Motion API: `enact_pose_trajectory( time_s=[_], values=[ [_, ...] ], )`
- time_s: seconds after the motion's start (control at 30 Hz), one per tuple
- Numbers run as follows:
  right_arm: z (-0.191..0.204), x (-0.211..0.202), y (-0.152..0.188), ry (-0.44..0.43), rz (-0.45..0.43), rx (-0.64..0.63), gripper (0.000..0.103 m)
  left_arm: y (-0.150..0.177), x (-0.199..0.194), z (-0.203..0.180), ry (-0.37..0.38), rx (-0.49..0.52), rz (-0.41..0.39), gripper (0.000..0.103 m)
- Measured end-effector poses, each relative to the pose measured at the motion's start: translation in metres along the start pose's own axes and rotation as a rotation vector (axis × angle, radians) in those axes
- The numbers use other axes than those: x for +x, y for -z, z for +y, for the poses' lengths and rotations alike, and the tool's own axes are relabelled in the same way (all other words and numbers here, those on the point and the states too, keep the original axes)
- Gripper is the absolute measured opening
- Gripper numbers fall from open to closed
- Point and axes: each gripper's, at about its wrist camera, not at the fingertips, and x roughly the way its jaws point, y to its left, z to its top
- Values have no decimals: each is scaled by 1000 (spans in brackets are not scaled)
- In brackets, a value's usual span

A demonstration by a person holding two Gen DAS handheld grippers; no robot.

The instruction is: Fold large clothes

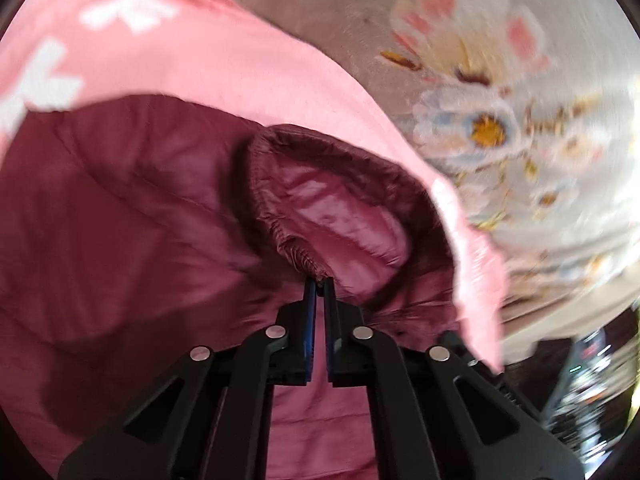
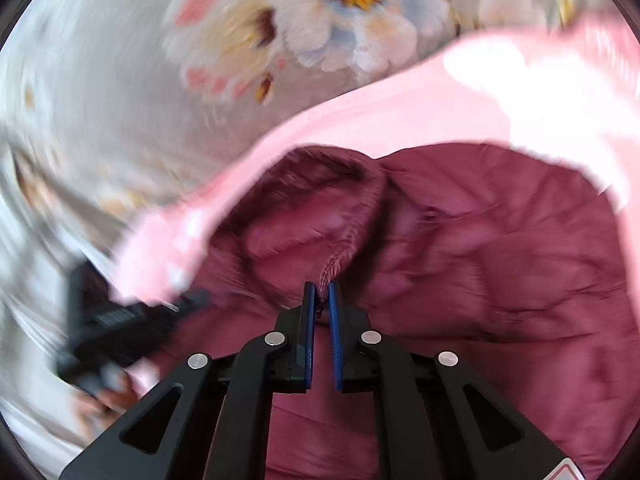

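A maroon quilted jacket point(image 1: 120, 220) fills the lower part of both wrist views, lying on a pink cloth point(image 1: 224, 52) with white shapes. In the left wrist view my left gripper point(image 1: 319, 282) is shut on the gathered elastic cuff point(image 1: 296, 252) of a jacket sleeve, the blue pads pinching the hem. In the right wrist view the same jacket point(image 2: 500, 240) spreads to the right, and my right gripper point(image 2: 320, 286) is shut on the elastic edge of the other cuff point(image 2: 340, 256). Both sleeve ends stand lifted off the jacket body.
A floral bedsheet point(image 1: 500, 100) lies beyond the pink cloth point(image 2: 360, 120), and it also fills the upper left point(image 2: 120, 80) of the right wrist view. The other black gripper point(image 2: 104, 320) and a hand point(image 2: 104, 400) show at the lower left there. Dark clutter point(image 1: 592, 380) sits past the bed's edge.
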Motion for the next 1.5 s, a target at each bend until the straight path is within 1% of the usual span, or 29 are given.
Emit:
enact_pose_trajectory(
  time_s=[0.07,0.13,0.2,0.37,0.5,0.6,0.63,0.67,0.7,0.77,0.83,0.87,0.9,0.93,1.0,1.07,1.13,1.2,1.23,1.27,1.3,1.33,1.37,1.4,1.43,1.47,1.5],
  values=[
    [-2,7,8,59,27,-62,7,10,6,7,-40,40,12,3],
    [-9,19,18,93,60,-76,7,18,15,17,-66,49,28,3],
    [-14,25,24,109,65,-89,7,24,22,26,-65,46,37,3],
    [-14,30,33,144,50,-146,6,29,26,31,-58,73,11,3],
    [-14,31,32,148,42,-156,4,33,27,27,-82,119,-12,3],
    [-19,27,28,102,65,-119,7,33,25,23,-95,133,-11,5],
    [-23,21,24,75,84,-78,8,32,20,21,-92,129,2,5],
    [-26,14,21,58,90,-43,13,30,15,20,-82,122,10,6],
    [-29,5,17,33,89,-4,17,27,10,18,-73,117,13,7],
    [-29,-11,5,0,58,34,17,16,-8,12,-44,112,-13,8],
    [-26,-20,-10,-31,24,63,17,-4,-21,2,-30,101,-48,14],
    [-26,-23,-23,-71,10,102,17,-16,-25,-2,-17,81,-64,16],
    [-26,-21,-36,-115,3,149,17,-30,-28,-5,-1,48,-84,20],
    [-25,-19,-45,-143,-4,188,17,-46,-28,-9,20,12,-103,21],
    [-26,-8,-62,-198,-33,279,17,-66,-28,-14,45,-57,-138,22],
    [-22,6,-79,-205,-78,324,17,-90,-19,-21,93,-120,-151,24],
    [-17,22,-89,-178,-101,327,17,-106,-3,-23,118,-159,-135,26],
    [-13,37,-92,-122,-94,295,17,-114,20,-23,109,-177,-73,26],
    [-9,49,-93,-86,-69,255,17,-113,36,-22,77,-164,-19,25],
    [-6,58,-92,-55,-32,211,17,-110,46,-23,34,-125,28,25],
    [-3,65,-88,-34,10,162,17,-106,52,-24,1,-88,54,25],
    [1,70,-81,-8,55,88,17,-99,56,-24,-54,-24,80,25],
    [5,72,-75,32,76,15,17,-93,57,-24,-107,31,92,25],
    [7,71,-66,103,84,-71,17,-89,58,-22,-158,76,94,25],
    [7,71,-61,150,83,-111,17,-85,59,-18,-207,113,92,25],
    [4,71,-56,192,84,-142,14,-81,61,-12,-218,127,97,25],
    [-3,71,-51,212,93,-151,14,-81,62,-6,-210,122,103,25]
  ],
)
